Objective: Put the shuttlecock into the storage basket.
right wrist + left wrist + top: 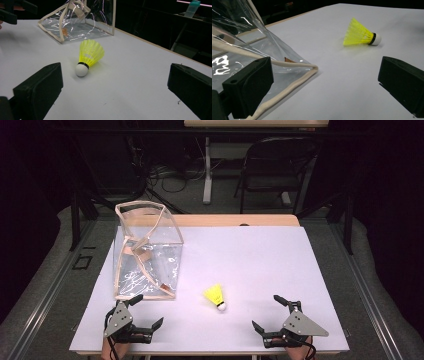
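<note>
The work looks to be at its start: the yellow plastic shuttlecock with a white rounded cork and black band lies untouched on its side on the white worktop, and a reach for it seems the step in hand. The left tongs and the right tongs both rest near the worktop's front edge with jaws spread wide and nothing between them. The shuttlecock sits between the 2 tongs, a little farther back, just beside the front corner of the clear plastic bag with cream fabric edging, which stands open at the left. Probably the next move calls for 1 pair of tongs to come in level and pinch the cork or skirt gently, since the light skirt could roll or deform
</note>
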`<state>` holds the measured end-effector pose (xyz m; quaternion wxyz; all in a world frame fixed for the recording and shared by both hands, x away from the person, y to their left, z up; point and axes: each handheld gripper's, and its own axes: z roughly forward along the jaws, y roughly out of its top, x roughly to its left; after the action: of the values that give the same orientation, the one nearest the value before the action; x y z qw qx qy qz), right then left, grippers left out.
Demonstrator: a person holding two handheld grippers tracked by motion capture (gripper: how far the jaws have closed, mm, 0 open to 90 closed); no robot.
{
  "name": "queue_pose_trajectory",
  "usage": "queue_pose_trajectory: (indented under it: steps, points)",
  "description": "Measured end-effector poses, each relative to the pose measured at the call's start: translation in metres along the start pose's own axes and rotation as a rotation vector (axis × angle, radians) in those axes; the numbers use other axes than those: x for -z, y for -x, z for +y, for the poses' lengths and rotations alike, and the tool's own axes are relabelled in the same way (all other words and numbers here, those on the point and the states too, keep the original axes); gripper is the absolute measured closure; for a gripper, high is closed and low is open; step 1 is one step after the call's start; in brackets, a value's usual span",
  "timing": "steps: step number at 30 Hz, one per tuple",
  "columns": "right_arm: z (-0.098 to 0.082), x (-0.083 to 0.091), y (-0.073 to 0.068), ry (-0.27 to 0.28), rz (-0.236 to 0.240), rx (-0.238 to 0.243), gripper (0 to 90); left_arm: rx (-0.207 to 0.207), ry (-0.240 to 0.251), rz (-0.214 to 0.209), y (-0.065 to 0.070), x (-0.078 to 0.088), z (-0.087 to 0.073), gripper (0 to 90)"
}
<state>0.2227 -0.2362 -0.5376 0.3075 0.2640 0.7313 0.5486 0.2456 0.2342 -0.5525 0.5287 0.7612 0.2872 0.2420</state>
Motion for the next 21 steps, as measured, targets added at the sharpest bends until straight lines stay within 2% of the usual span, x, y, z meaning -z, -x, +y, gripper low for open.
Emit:
queue_pose_trajectory:
  steps: [5,9,15,21]
  points:
    - [0.000,-0.001,0.000,-0.004,0.002,0.000,0.0,0.008,-0.018,-0.024,0.000,-0.003,0.003,0.0]
    - [0.000,-0.001,0.000,-0.002,0.001,-0.003,0.0,-0.002,-0.031,-0.029,0.001,-0.007,0.007,0.0]
    - [0.000,-0.001,0.000,-0.005,0.004,-0.003,0.0,-0.015,-0.057,-0.057,0.003,-0.014,0.012,0.0]
    - [-0.001,-0.002,0.000,-0.008,0.006,-0.007,0.0,-0.021,-0.061,-0.078,0.004,-0.021,0.017,0.0]
